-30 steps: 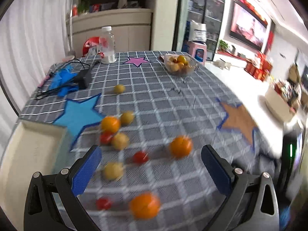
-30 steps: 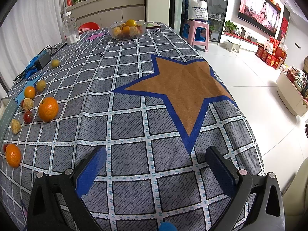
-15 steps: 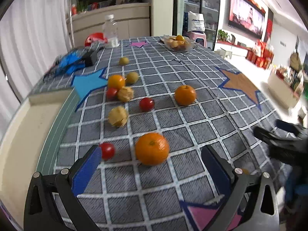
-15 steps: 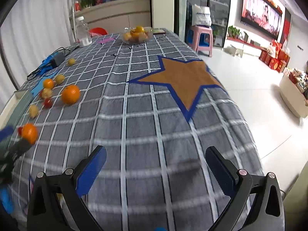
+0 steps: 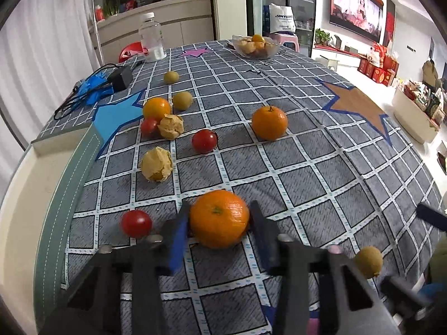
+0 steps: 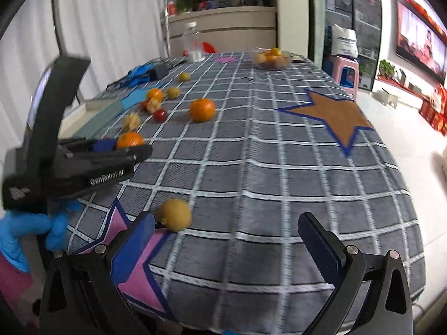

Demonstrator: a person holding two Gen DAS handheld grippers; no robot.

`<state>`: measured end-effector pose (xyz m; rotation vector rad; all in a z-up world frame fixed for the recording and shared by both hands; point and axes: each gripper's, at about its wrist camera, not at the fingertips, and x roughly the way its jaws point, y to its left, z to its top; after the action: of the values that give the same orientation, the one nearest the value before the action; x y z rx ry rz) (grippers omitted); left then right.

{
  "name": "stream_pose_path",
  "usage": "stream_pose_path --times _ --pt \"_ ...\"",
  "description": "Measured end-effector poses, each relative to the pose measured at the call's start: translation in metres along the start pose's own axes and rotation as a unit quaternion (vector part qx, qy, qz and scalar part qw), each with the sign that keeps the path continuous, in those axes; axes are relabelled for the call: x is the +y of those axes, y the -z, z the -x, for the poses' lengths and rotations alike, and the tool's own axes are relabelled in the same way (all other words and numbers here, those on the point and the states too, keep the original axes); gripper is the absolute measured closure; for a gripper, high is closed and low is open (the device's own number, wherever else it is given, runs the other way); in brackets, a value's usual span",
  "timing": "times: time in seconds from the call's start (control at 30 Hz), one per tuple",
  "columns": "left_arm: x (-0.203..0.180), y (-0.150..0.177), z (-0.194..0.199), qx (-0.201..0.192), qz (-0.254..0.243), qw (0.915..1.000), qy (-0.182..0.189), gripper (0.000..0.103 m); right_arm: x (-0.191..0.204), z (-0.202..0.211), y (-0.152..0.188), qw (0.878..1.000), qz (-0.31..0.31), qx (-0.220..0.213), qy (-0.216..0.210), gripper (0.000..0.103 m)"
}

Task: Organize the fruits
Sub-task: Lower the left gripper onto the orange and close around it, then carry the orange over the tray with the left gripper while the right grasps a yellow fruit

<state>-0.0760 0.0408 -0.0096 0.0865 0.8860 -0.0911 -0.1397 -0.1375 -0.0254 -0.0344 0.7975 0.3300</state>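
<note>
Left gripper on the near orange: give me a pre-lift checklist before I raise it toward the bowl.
1. Orange between the left gripper pads: ok, the jaws have just been closing, one pad on each side.
2. Pads firmly pressing it: cannot tell, they sit at its sides but motion blur hides the contact.
3. Neighbouring cherry tomato clear of the left finger: ok, a gap shows.
4. Right gripper out of the way: ok, open and empty beside the small yellow-green fruit.
5. Glass bowl has room: cannot tell, already holds fruit.
6. Path to bowl: not ok, a second orange lies between.
</note>
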Motion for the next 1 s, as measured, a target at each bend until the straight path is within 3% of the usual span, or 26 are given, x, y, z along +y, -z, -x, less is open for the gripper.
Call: stream_pose_path --times 0.03,0.07,0.2,0.23,0.27,0.67,1.0 --pt "0.002 0.001 0.001 0.000 0.003 1.0000 0.006 0.060 0.005 -0.003 0.000 1.000 0.005 0.002 -0.002 0.010" --pt "0.004 0.003 0.002 -0.001 0.004 1.0000 0.008 0.060 0.011 -0.006 0.000 1.000 0.012 0.006 -0.004 0.026" --pt "0.008 0.007 0.010 -0.008 0.006 0.9999 0.012 0.060 0.029 -0.016 0.001 0.999 0.048 0.006 0.018 0.045" --pt "0.009 0.008 0.014 -0.012 0.006 0.9998 0.013 0.060 0.030 -0.015 0.001 0.999 0.048 0.007 0.007 0.067" --pt "0.010 0.008 0.017 -0.014 0.008 0.9998 0.014 0.060 0.031 -0.015 0.000 0.999 0.046 0.007 0.003 0.076" --pt "0.054 0.007 0.063 -0.053 0.040 0.9976 0.019 0.060 0.037 -0.003 -0.031 0.999 0.019 -0.002 -0.032 0.076" --pt "0.156 0.023 0.085 -0.063 0.112 0.9905 -0.050 0.060 0.116 -0.018 -0.080 0.993 0.065 0.001 -0.103 0.076"
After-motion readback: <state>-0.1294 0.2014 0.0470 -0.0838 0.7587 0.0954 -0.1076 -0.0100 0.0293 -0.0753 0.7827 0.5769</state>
